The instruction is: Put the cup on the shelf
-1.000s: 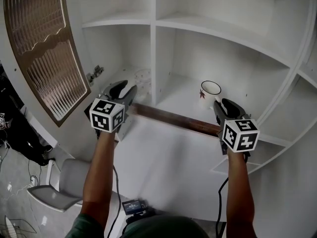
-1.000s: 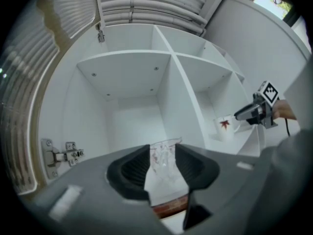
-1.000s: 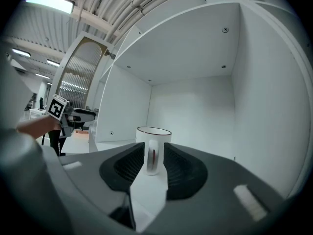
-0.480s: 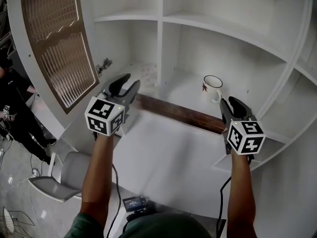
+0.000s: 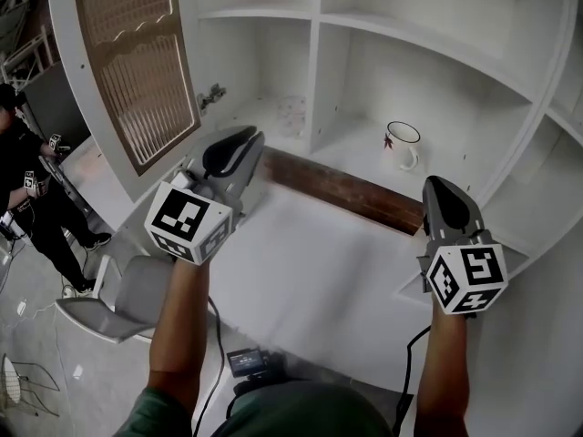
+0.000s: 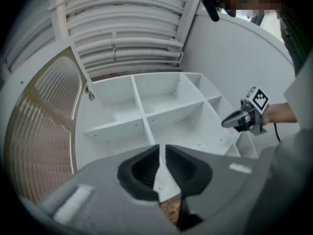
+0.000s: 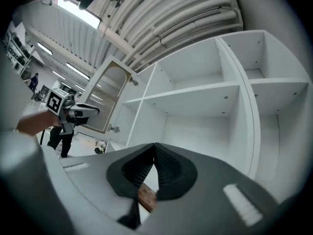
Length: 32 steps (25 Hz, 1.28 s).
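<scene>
far left: person (image 5: 27, 176) in dark clothes standing on the floor, grey chair (image 5: 123, 303) near. next, open cabinet door (image 5: 137, 66) with ribbed brown panel, hung at the left side of the white shelf unit (image 5: 314, 57). left gripper (image 5: 244, 139) held over the white worktop (image 5: 310, 271), pointing toward the lower left compartment; jaws closing, thin gap at the tips, nothing between them. small pale thing (image 5: 291, 115) in that compartment, too blurred to name. brown wooden strip (image 5: 342, 189) along the front edge of the lower shelf, running between the two grippers. cup (image 5: 402, 144) standing upright in the lower right compartment, white with dark rim and a red mark, handle toward the front right, apart from both grippers. right gripper (image 5: 441, 185) at lower right, by the strip's right end, pointing toward the cup's compartment; jaws pressed together, empty.
</scene>
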Each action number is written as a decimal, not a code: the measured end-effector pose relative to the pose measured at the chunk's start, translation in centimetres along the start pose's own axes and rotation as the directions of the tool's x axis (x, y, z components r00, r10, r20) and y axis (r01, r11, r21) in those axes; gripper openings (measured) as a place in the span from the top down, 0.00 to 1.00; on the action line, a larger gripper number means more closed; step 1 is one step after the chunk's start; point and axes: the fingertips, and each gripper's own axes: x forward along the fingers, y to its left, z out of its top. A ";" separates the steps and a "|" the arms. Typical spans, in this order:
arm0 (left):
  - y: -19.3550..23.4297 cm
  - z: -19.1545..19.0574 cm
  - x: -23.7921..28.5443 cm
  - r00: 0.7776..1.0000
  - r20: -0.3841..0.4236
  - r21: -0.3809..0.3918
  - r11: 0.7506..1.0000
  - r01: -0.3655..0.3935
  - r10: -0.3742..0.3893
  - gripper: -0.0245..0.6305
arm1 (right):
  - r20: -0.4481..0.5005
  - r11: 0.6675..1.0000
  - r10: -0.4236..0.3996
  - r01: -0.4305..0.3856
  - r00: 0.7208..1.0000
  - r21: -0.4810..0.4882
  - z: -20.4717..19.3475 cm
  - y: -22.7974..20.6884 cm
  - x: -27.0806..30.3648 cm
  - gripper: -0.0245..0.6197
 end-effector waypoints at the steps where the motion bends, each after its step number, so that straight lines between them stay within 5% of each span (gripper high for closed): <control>1: -0.4 0.4 -0.6 1.000 0.009 0.007 1.000 -0.001 0.001 0.92 | 0.010 1.000 0.015 -0.015 1.000 -0.013 0.4 0.7 -0.5 0.95; 14: -7.4 2.8 -7.7 0.998 0.039 0.037 0.998 0.044 -0.045 0.96 | 0.030 0.957 0.291 -0.290 0.956 -0.025 0.6 10.4 -5.9 0.95; 32: -15.4 -1.9 -13.4 0.991 -0.082 -0.046 0.994 0.102 -0.105 0.96 | -0.023 0.913 0.407 -0.407 0.913 0.025 -3.7 15.6 -11.0 0.95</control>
